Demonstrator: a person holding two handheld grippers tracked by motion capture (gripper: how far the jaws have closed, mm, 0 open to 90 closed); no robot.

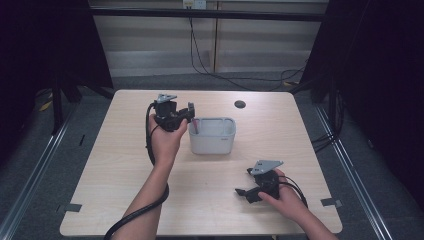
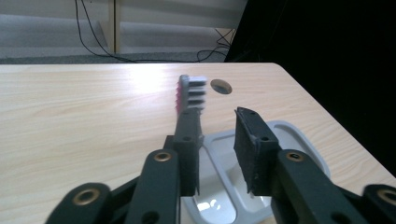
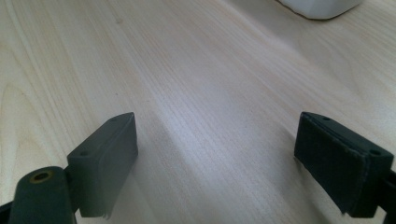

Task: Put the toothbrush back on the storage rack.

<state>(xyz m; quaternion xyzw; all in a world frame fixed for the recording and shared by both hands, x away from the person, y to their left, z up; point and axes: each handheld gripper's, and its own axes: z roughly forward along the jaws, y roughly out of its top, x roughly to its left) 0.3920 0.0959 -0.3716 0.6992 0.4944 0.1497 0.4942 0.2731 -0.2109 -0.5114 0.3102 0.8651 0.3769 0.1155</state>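
Nearest me, my right gripper (image 3: pixel 219 163) rests spread wide on the table (image 1: pixel 125 165). My left gripper (image 2: pixel 217 144) hangs over the white tub (image 1: pixel 212 135), jaws parted, toothbrush (image 2: pixel 189 100) standing against one pad. Judgement: release step; next, withdraw cleanly upward.

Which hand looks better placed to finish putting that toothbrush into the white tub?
Left. The left gripper hangs over the tub beside the toothbrush; the right gripper rests near the table's front edge, open.

Surface (image 1: pixel 125 165): light wood grain, beneath both pairs of jaws.
Cable hole (image 2: pixel 221 86): dark, round, beyond the left jaws.
Wall cables (image 1: pixel 210 65): far behind.
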